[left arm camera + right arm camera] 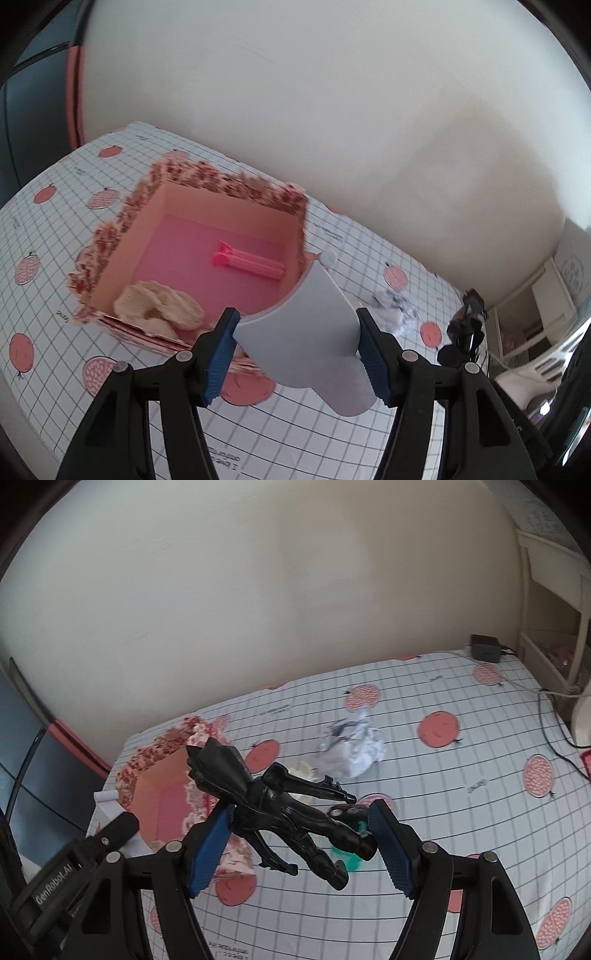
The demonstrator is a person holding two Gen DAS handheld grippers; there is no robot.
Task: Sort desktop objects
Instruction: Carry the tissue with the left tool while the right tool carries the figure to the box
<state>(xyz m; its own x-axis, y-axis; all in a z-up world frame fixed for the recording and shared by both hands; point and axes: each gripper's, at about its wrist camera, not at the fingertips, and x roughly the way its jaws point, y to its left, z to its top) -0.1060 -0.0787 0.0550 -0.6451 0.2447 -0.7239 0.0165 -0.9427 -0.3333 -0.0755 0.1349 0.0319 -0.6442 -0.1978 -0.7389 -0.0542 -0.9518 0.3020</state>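
My left gripper [297,321] is shut on a pale grey curved plastic piece [317,332], held above the near right corner of the pink box [155,221]. The box has a floral rim and holds a pink clip [247,262] and beige puffy pieces [159,304]. My right gripper [301,808] is shut on a black winged toy figure [280,805], which lies slantwise between the blue pads above the tablecloth. In the right wrist view the pink box [162,775] stands at the left. Beside it is the left gripper's black finger [118,827].
A crumpled white paper ball [351,749] lies mid-table on the checked cloth with pink fruit prints [461,775]. Under the figure lie a green item [351,860], a black round thing [347,812] and a cream scrap [304,770]. A black charger [485,648] with cables sits far right.
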